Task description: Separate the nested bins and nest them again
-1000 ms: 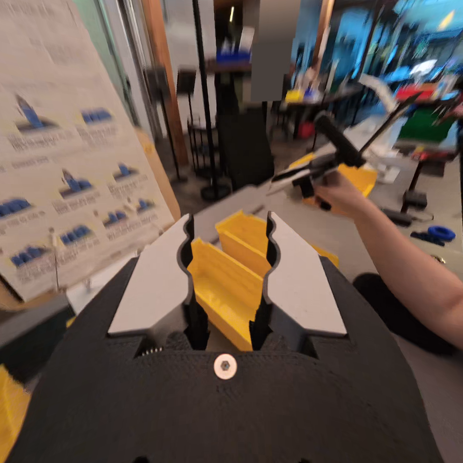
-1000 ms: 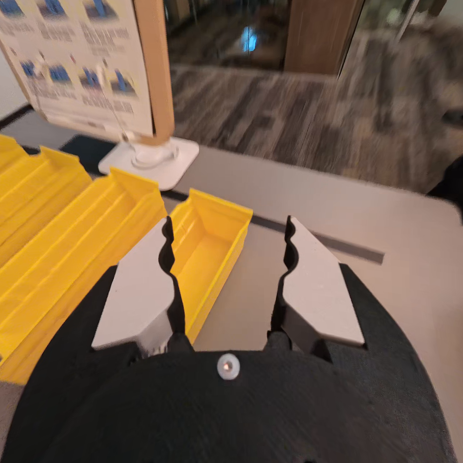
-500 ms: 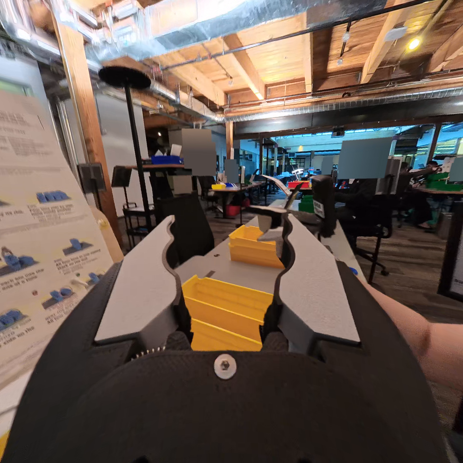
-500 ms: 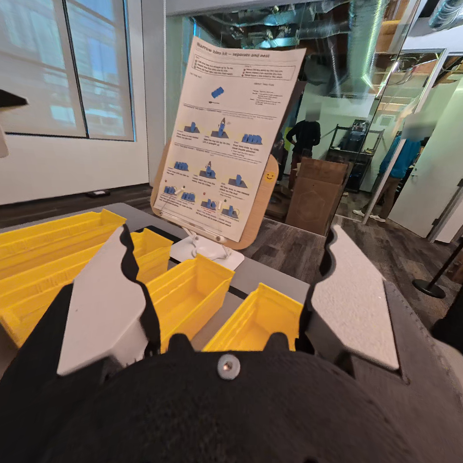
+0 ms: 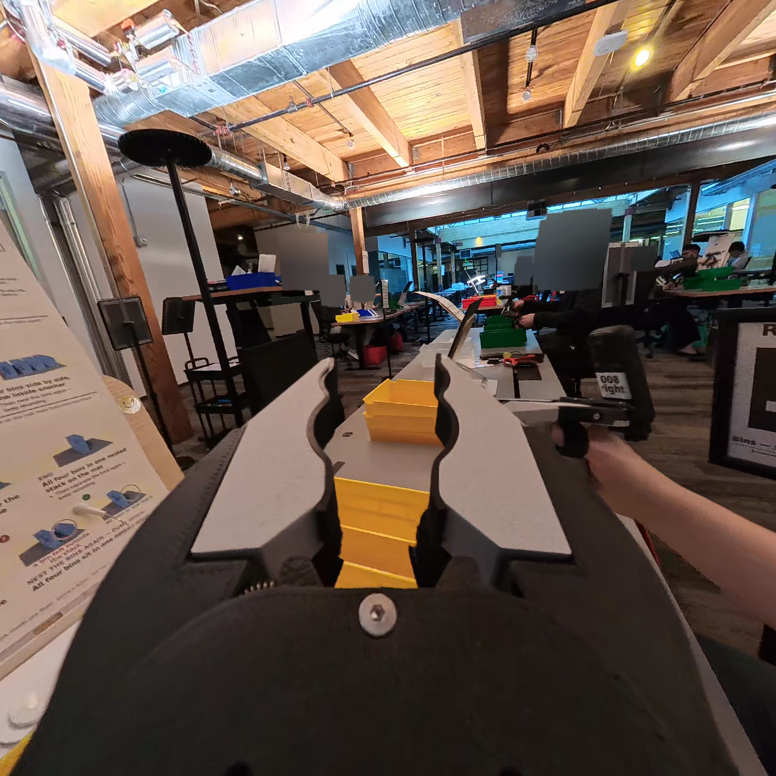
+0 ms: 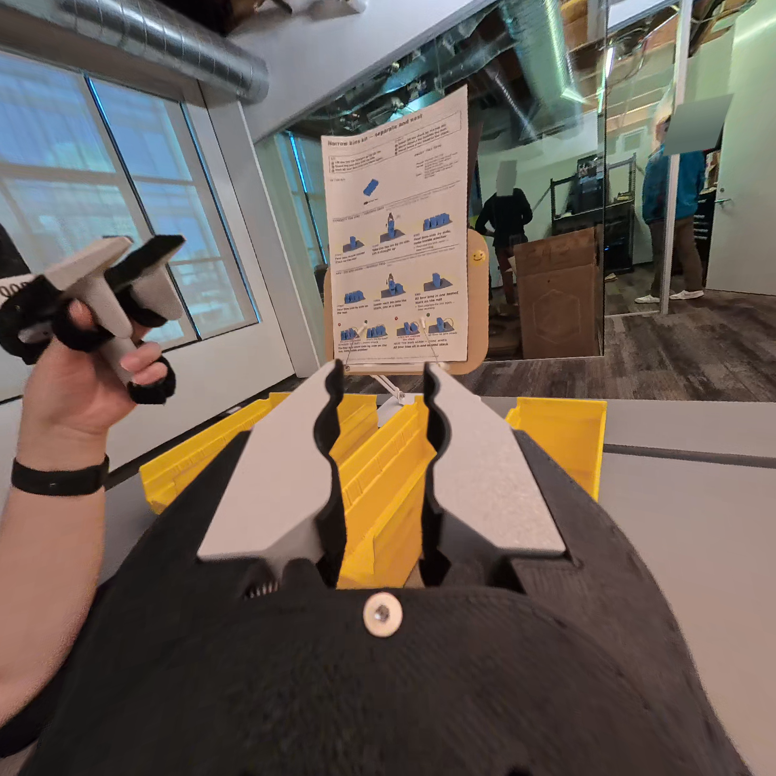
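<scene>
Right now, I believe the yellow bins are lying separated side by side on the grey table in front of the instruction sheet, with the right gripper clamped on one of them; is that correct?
Not quite: the right gripper holds nothing. In the right wrist view its fingers stand apart above the yellow bins, touching none. The rest stands: the bins lie separated side by side on the grey table in front of the instruction sheet.

Printed writing — on instruction sheet (image 6: 397, 235), gripper sticker (image 5: 612, 385), framed sign (image 5: 751, 399).

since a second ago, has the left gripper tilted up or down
Yes, up. The left gripper earlier aimed down at the yellow bins by the instruction sheet; now it points level across the room, ceiling beams in view.
</scene>
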`<state>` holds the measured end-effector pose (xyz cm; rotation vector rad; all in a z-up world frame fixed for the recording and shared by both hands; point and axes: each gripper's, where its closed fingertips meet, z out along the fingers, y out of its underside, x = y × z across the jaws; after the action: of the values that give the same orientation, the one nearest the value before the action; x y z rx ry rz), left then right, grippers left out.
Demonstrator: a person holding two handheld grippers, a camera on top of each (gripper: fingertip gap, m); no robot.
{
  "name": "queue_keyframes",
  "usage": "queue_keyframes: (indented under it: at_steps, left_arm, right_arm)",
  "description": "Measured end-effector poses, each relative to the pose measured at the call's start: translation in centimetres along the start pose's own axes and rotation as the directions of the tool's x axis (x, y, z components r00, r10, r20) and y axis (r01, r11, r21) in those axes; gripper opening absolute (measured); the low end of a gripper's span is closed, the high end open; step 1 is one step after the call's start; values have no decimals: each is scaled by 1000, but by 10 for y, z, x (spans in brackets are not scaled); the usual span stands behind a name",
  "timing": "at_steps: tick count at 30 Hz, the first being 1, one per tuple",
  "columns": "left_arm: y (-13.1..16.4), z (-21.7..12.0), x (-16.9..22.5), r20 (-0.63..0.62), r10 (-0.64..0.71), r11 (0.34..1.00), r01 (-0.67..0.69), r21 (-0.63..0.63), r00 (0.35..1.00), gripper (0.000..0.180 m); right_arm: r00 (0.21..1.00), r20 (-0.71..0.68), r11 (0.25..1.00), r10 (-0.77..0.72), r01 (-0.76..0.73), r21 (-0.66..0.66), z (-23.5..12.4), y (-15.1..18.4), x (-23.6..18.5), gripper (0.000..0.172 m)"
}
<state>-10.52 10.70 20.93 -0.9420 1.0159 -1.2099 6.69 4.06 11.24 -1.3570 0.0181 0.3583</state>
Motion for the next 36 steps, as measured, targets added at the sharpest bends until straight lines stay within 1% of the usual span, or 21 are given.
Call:
queue_keyframes:
  at_steps: [2, 3, 5, 8, 11, 13, 14, 18, 19, 20, 21, 22, 24, 25, 27, 30, 31, 33, 36]
  left_arm:
    - [1, 0, 0, 3, -2, 1000, 2, -5, 1000, 37]
    - [1, -1, 0, 2, -2, 1000, 2, -5, 1000, 32]
    - [0, -3, 0, 3, -1, 1000, 1, 0, 1000, 19]
    - [-4, -7, -2, 4, -10, 1000, 10, 25, 1000, 0]
    - [-5, -12, -7, 12, -18, 1000, 18, 13, 1000, 0]
    - [-11, -17, -11, 25, -11, 999, 10, 35, 1000, 0]
    - [-14, -21, -14, 39, -13, 999, 11, 49, 999, 0]
    - [-21, -34, -23, 56, -31, 998, 28, 56, 998, 0]
    - [-21, -37, -27, 73, -33, 998, 29, 52, 997, 5]
    - [-23, -41, -34, 106, -35, 998, 29, 51, 994, 19]
    - [-23, -44, -43, 153, -33, 998, 26, 48, 988, 38]
    - [-24, -48, -52, 203, -27, 999, 18, 43, 979, 54]
    - [-25, -57, -67, 288, -10, 999, 0, 35, 957, 76]
    - [-26, -60, -71, 313, -2, 999, -9, 32, 950, 81]
    - [-28, -66, -74, 329, 2, 999, -13, 30, 944, 85]
    - [-31, -71, -73, 315, -28, 999, 16, 41, 949, 92]
    - [-30, -71, -73, 312, -37, 999, 26, 39, 949, 96]
    - [-28, -72, -74, 312, -43, 999, 38, 21, 949, 100]
    - [-24, -72, -77, 312, -42, 999, 43, 3, 949, 100]
  right_arm:
    - [1000, 8, 1000, -8, 8, -23, -6, 0, -6, 10]
    - [1000, 6, 999, -21, 21, -38, -7, 0, -8, 0]
    - [999, -23, 997, -46, 44, -61, -7, -1, -7, 0]
    - [998, -24, 990, -60, 56, -128, 1, 6, -12, 0]
    - [998, -26, 970, -62, 54, -237, 14, 21, -16, 0]
    - [995, -39, 950, -89, 73, -304, 25, 31, -16, 5]
    - [993, -55, 937, -103, 78, -341, 32, 36, -15, 11]
    - [986, -86, 856, -146, 82, -511, 69, 62, -15, 50]
    - [982, -94, 832, -165, 87, -548, 80, 69, -14, 59]
    - [976, -107, 802, -190, 92, -591, 91, 77, -11, 69]
    - [969, -121, 764, -215, 89, -639, 101, 86, -8, 85]
    - [964, -131, 718, -231, 79, -692, 110, 98, -6, 97]
    - [964, -132, 624, -230, 42, -780, 126, 122, -7, 105]
    - [966, -146, 576, -213, 4, -817, 133, 135, -9, 109]
    - [964, -185, 470, -190, -76, -880, 142, 158, -10, 116]
    - [951, -242, 315, -192, -174, -933, 148, 185, -4, 130]
    - [948, -263, 282, -179, -206, -937, 151, 192, -3, 133]
    - [942, -303, 250, -144, -262, -932, 157, 200, -3, 134]
    - [934, -317, 235, -164, -276, -932, 161, 204, 5, 134]
